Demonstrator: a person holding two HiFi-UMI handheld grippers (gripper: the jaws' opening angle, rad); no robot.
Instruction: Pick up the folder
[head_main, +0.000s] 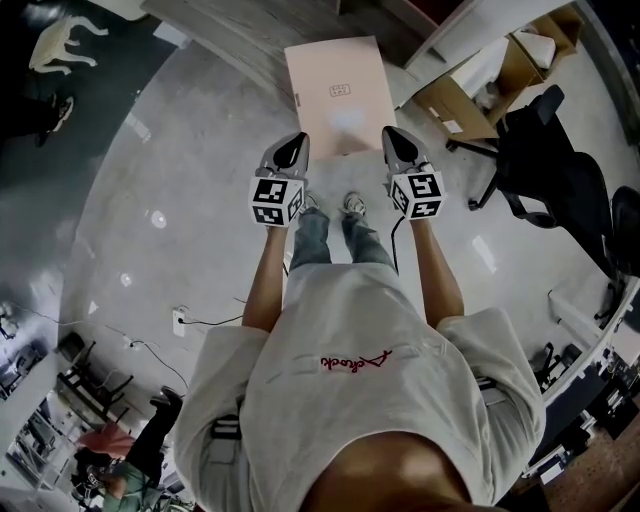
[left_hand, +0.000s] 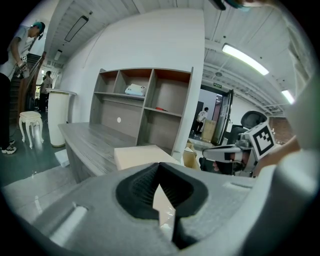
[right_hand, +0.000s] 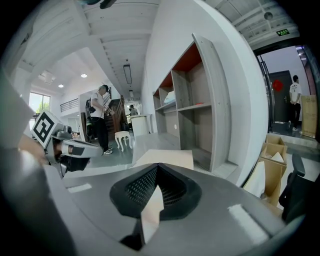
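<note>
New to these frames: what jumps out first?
The pale folder at the top centre of the head view, over the edge of the grey desk. The left gripper and right gripper are each shut on one of its near corners. A black office chair stands at the right.

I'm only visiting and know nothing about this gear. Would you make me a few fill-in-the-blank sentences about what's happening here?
The folder is clamped at its near end by the left gripper and the right gripper, so the count of grippers holding it is ___.
The cube on each gripper bears black-and-white square ___.
The black swivel seat on the person's right is an office ___.
Missing words: two; markers; chair.
</note>
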